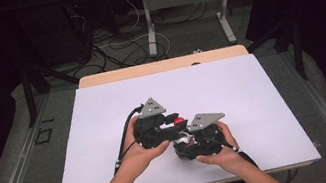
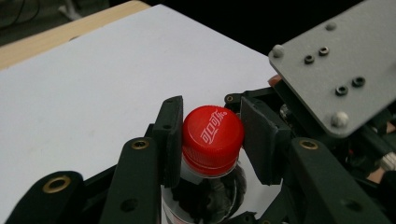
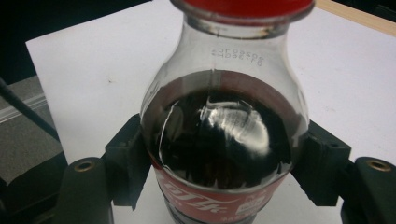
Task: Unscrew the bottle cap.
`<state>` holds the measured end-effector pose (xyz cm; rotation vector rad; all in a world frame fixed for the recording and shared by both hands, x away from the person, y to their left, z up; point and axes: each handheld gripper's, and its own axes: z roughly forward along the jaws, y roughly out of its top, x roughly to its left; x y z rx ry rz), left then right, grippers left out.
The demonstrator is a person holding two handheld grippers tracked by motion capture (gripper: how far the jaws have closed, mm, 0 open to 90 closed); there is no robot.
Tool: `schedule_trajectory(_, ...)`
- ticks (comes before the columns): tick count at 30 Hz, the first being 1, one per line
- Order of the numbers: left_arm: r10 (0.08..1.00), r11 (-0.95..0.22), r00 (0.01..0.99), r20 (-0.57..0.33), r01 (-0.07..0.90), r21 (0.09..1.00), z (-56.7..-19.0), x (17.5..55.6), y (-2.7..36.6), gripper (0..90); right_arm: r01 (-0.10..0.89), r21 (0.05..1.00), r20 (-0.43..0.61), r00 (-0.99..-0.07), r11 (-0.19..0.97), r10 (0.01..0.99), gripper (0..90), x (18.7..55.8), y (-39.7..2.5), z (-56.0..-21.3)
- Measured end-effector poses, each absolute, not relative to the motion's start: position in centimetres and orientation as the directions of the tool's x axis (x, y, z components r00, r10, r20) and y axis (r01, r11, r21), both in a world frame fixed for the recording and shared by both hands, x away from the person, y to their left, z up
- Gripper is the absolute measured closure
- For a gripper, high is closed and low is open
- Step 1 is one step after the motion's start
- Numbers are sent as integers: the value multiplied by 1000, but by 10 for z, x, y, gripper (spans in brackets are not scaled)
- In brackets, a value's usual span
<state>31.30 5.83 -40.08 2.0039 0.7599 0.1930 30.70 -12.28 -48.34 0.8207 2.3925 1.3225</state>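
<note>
A cola bottle (image 3: 224,135) with dark drink and a red label stands between both grippers near the front middle of the white sheet (image 1: 231,84). My right gripper (image 3: 224,163) is shut on the bottle's body, a pad pressed to each side. The red cap (image 2: 212,137) with white lettering sits between the pads of my left gripper (image 2: 214,142), which is shut on it. In the high view the cap (image 1: 179,120) peeks out between the left gripper (image 1: 175,126) and the right gripper (image 1: 186,142), each held by a hand.
The right gripper's grey plate (image 2: 336,60) sits close by in the left gripper view. The table's wooden far edge (image 1: 161,65) borders the sheet. Beyond it are table legs (image 1: 150,28) and cables (image 1: 113,49) on the floor. Black frame bars flank both sides.
</note>
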Motion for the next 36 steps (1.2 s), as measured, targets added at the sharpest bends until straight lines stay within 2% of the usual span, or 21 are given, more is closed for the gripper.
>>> schedule_trajectory(6, 639, -329, 744, -195, 494, 805, -399, 312, 54, 609, 351, 838, 28, -793, 418, 608, 296, 307, -123, -483)
schedule_trajectory(10, 612, -331, 762, -211, 489, 807, -399, 316, 56, 600, 346, 844, 29, -793, 410, 609, 296, 308, -124, -484)
schedule_trajectory(13, 594, -323, 772, -228, 488, 811, -397, 318, 60, 528, 344, 841, 32, -802, 418, 596, 296, 307, -125, -483)
schedule_trajectory(20, 540, -346, 814, -215, 448, 825, -398, 321, 72, 489, 348, 838, 38, -806, 420, 591, 296, 307, -124, -482)
schedule_trajectory(26, 511, -359, 834, -210, 429, 829, -402, 322, 72, 504, 342, 843, 39, -808, 415, 588, 296, 307, -122, -483)
schedule_trajectory(36, 495, -364, 845, -202, 413, 835, -404, 324, 64, 581, 340, 843, 40, -812, 417, 582, 296, 305, -122, -483)
